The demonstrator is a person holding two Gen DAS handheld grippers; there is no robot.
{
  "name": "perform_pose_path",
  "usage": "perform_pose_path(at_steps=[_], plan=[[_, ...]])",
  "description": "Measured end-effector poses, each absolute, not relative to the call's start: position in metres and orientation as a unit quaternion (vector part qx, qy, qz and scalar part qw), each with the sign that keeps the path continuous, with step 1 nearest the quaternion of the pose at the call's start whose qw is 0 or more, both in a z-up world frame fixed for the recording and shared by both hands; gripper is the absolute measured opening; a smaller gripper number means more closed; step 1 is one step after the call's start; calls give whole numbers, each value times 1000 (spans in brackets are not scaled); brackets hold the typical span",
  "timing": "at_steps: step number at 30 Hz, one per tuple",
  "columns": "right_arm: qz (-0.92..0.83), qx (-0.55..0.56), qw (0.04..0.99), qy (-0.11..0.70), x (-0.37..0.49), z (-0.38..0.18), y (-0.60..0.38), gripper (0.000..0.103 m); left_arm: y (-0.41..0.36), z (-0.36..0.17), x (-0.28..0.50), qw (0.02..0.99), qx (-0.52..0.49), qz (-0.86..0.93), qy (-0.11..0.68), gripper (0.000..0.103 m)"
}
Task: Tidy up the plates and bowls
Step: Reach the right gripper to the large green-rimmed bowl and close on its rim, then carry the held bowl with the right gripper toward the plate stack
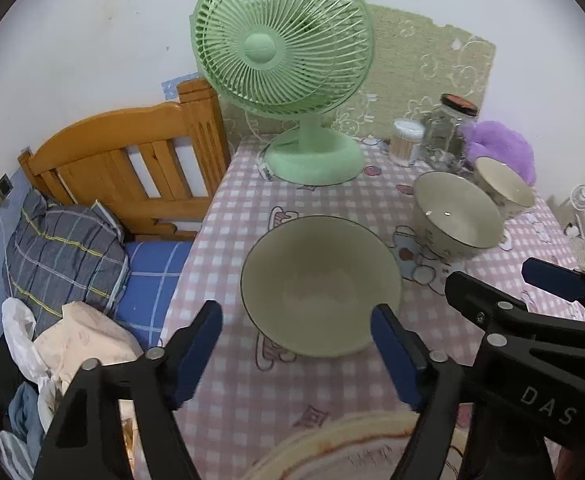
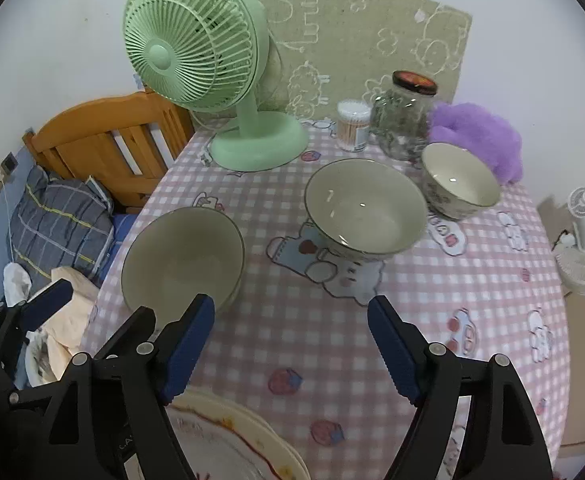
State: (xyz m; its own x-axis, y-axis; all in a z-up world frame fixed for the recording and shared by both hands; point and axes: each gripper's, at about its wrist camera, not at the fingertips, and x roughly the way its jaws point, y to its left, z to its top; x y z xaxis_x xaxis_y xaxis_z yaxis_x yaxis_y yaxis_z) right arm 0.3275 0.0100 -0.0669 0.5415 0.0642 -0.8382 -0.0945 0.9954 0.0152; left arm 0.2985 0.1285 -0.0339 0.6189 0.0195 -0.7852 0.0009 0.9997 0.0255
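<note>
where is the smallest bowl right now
In the right wrist view the smallest bowl sits far right on the table, beside the purple fluffy thing and just in front of the glass jar.

White wall (image 1: 92, 40) behind a wooden headboard (image 1: 132, 152).

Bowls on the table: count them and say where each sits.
3. The largest bowl sits near the table's bed-side edge; a middle bowl stands at the centre; the smallest bowl is beside the glass jar. None seems hidden.

Two black plastic tools (image 1: 296, 344) (image 2: 290, 344) with blue ridged pads, silver rivets; one lettered "DAS" in white.
</note>
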Motion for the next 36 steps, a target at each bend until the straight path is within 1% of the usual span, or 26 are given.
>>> perform_pose_path(at_steps=[6, 7, 8, 9, 10, 11, 14, 15, 17, 18, 19, 21, 23, 24, 25, 28, 36], plan=[[62, -5, 877, 476, 354, -81, 20, 80, 140, -47, 326, 896, -2, 20, 443, 77], [64, -3, 877, 476, 359, -84, 22, 77, 143, -50, 330, 895, -5, 25, 445, 77], [66, -4, 877, 476, 365, -86, 25, 73, 145, -53, 334, 894, -8, 26, 447, 74], [66, -5, 876, 478, 368, -89, 28, 71, 147, -56, 338, 893, -10, 24, 448, 72], [65, -7, 875, 480, 372, -92, 31, 67, 148, -59, 342, 892, -13, 24, 451, 67], [67, -6, 873, 483, 377, -95, 33, 63, 150, -63, 346, 890, -14, 27, 455, 65], [72, -1, 867, 493, 386, -106, 39, 55, 155, -73, 356, 885, -18, 48, 464, 61], [74, 0, 867, 493, 388, -108, 41, 54, 157, -75, 358, 883, -23, 47, 467, 58], [76, -2, 864, 497, 394, -114, 46, 47, 157, -82, 362, 879, -27, 41, 474, 46], [77, -4, 863, 500, 396, -117, 47, 45, 157, -84, 363, 878, -26, 40, 476, 44], [78, -4, 861, 503, 397, -120, 48, 39, 156, -86, 365, 877, -26, 38, 479, 41], [78, -5, 858, 507, 400, -125, 50, 34, 155, -90, 367, 874, -28, 33, 484, 36], [78, -7, 858, 508, 402, -128, 51, 19, 154, -92, 369, 874, -25, 35, 484, 30], [78, -8, 858, 507, 402, -129, 52, 17, 153, -92, 370, 875, -19, 38, 483, 29], [79, -8, 858, 508, 402, -131, 53, 16, 153, -93, 370, 875, -16, 43, 481, 25], [75, -15, 861, 503, 402, -131, 55, 16, 154, -93, 370, 876, -12, 57, 479, 18], [66, -19, 858, 510, 397, -127, 57, 16, 155, -90, 367, 870, -4, 48, 491, 17]])
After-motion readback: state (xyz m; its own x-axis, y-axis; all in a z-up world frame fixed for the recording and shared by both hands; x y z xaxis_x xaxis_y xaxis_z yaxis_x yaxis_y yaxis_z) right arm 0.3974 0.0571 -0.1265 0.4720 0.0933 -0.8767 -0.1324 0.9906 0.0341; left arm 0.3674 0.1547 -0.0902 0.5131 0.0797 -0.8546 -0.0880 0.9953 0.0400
